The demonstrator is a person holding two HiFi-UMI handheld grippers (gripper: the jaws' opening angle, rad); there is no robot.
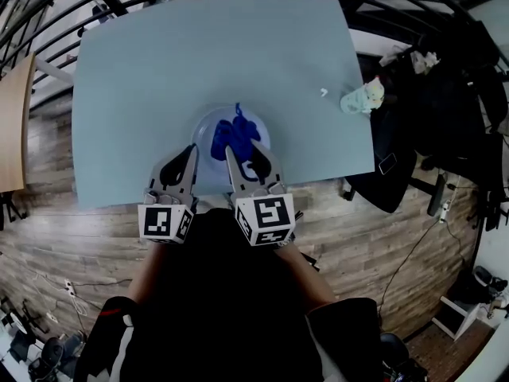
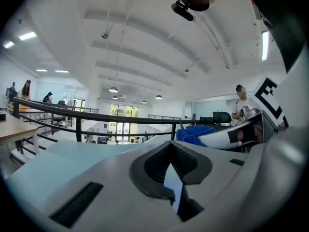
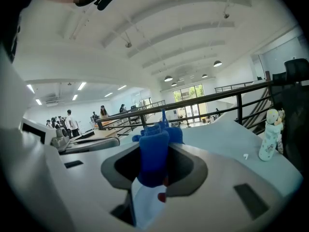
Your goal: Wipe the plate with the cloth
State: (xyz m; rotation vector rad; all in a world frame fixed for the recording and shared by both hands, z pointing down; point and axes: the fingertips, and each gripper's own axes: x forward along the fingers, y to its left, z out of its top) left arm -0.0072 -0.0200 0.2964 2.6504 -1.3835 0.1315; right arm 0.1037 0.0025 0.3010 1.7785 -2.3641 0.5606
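White right hand-held gripper (image 1: 242, 156) clamped on the blue cloth (image 1: 235, 136), directly over the plate (image 1: 205, 124).
From its jaws the cloth bunches straight ahead, away from the person. Its long axis runs near-to-far across the middle of the plate, and a thin tail points at the far rim. The left hand-held gripper (image 1: 189, 156) sits just beside it, closed on what looks like the plate's near-left rim, a pale sliver wedged between its jaws. The plate lies flat on the pale worktop (image 1: 215, 54) near the front edge; being round, it has no heading. The right side is placed to wipe, likely along the cloth's axis, while the left steadies.
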